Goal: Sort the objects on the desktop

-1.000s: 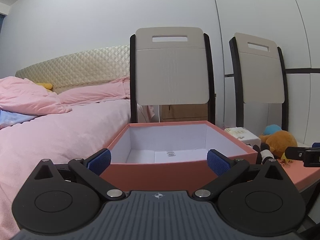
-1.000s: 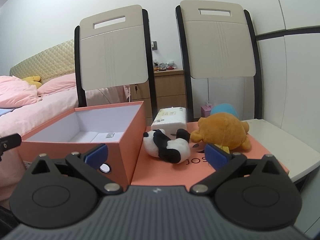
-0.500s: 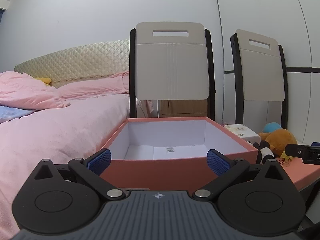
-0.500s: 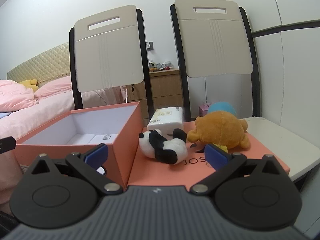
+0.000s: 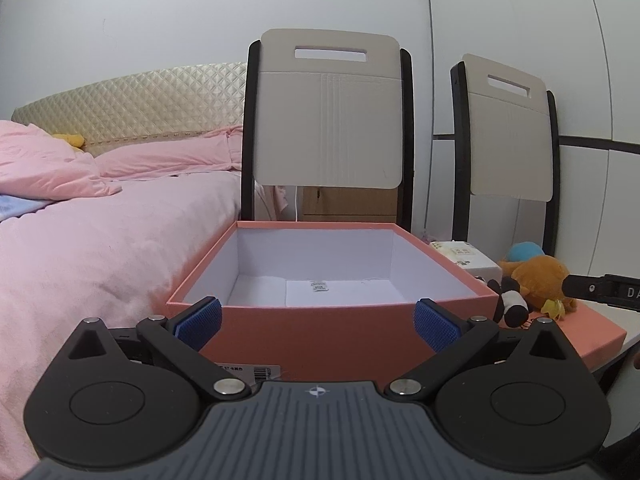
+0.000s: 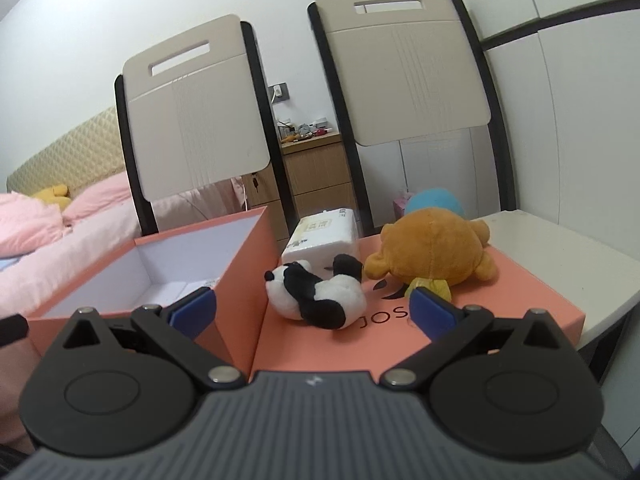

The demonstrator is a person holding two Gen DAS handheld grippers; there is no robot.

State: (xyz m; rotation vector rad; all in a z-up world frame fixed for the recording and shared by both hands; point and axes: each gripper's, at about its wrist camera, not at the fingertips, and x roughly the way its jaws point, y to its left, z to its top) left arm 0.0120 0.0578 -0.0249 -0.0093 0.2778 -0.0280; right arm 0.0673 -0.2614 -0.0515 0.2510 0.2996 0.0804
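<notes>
An open salmon-pink box [image 5: 312, 330] sits ahead of the left gripper [image 5: 316, 322], whose blue-padded jaws are spread wide and grip nothing. The box holds only a small printed label [image 5: 319, 287] on its white floor; its near wall partly hides behind the gripper body.

From the right wrist, the right gripper [image 6: 310, 310] is also wide open and empty. Just beyond it, a panda plush [image 6: 316, 296] lies on its side on the flat pink lid [image 6: 500, 292], beside the box. An orange plush [image 6: 434, 250] rests behind it, covering most of a blue plush [image 6: 436, 200]. A white tissue pack [image 6: 320, 236] lies further back. Lettering on the lid is cut off, reading "JOS". Two folded chairs [image 6: 404, 68] lean against the wall.
</notes>
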